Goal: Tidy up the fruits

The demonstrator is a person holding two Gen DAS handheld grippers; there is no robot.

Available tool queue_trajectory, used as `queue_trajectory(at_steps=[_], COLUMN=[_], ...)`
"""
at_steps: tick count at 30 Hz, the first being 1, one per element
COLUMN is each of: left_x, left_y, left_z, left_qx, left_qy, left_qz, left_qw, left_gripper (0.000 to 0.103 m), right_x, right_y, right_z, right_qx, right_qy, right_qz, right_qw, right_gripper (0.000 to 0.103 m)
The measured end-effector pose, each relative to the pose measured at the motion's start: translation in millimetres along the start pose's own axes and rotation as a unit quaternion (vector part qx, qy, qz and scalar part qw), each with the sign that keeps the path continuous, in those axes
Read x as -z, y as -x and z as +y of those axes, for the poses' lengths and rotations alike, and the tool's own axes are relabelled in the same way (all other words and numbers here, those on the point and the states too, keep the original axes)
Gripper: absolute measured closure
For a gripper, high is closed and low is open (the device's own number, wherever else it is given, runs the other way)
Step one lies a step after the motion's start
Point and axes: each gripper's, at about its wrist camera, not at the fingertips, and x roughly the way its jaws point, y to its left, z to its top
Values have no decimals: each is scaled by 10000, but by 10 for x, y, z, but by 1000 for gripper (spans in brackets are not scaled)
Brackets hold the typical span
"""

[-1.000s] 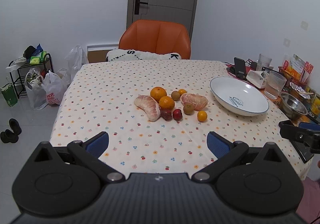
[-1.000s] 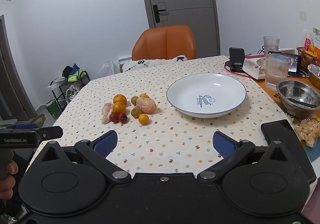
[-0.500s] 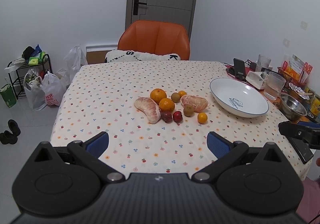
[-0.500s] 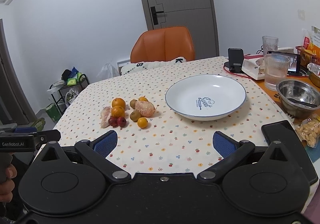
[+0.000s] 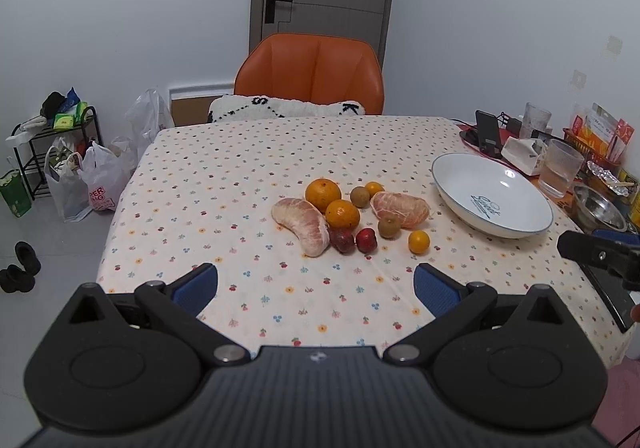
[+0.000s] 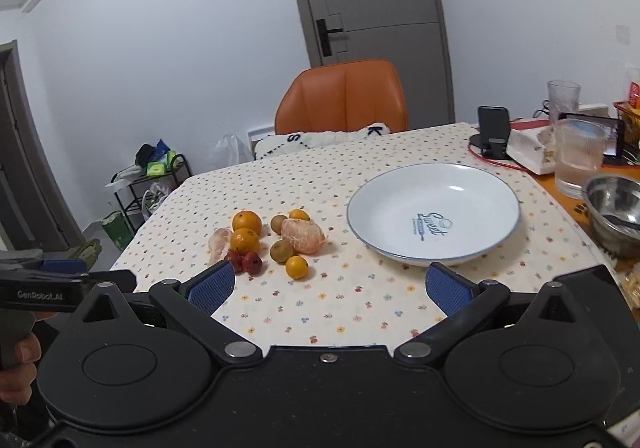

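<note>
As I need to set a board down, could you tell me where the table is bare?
Bare cloth lies between the fruit cluster and the orange chair, and along the near edge. The right side past the white plate is crowded with a glass and steel bowl.

dim, even indoor light, soft shadows, sharp centre, fisheye bending and dark corners at edges.
</note>
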Motion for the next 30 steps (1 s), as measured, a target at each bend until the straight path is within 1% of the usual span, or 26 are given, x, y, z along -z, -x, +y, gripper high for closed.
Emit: queue_trajectory(at_steps=[6, 10, 14, 18, 19, 22, 24, 25, 27, 30], left_x=[-34, -61, -91, -102, -102, -96, -96, -95, -100, -111], left_y=[-159, -265, -384, -559, -603, -732, -812, -847, -908, -991], left_z=[42, 17, -24, -29, -33, -42, -51, -58, -73, -115], left_qx=[173, 347, 389, 482, 492, 540, 582, 612, 691, 796], left_qy=[108, 121, 106, 234, 248, 291, 333, 355, 384, 384], left_qz=[2, -29, -115, 9, 45, 161, 257, 302, 368, 419], left_qw=[9998, 9993, 9991, 9986, 9985, 9980, 9974, 9970, 9962, 9952], left_gripper=[0, 2, 3, 15, 16, 26, 39, 41, 51, 58], right_x=[-7, 12, -20, -31, -31, -23, -13, -9, -4, -6], right_y=[-203, -298, -438, -595, -636, -760, -840, -882, -961, -1055], right_z=[-15, -20, -34, -85, -98, -126, -139, -141, -139, -131], right_qx=[-148, -230, -346, -468, -498, -572, -638, -675, -758, -864], right_qy=[61, 159, 152, 32, 4, -60, -100, -116, -144, -159], right_qz=[131, 66, 137, 286, 331, 454, 535, 582, 676, 746], right_qw=[9998, 9996, 9992, 9985, 9982, 9973, 9965, 9960, 9947, 9933], right_gripper=[0, 2, 14, 26, 27, 32, 37, 39, 44, 47])
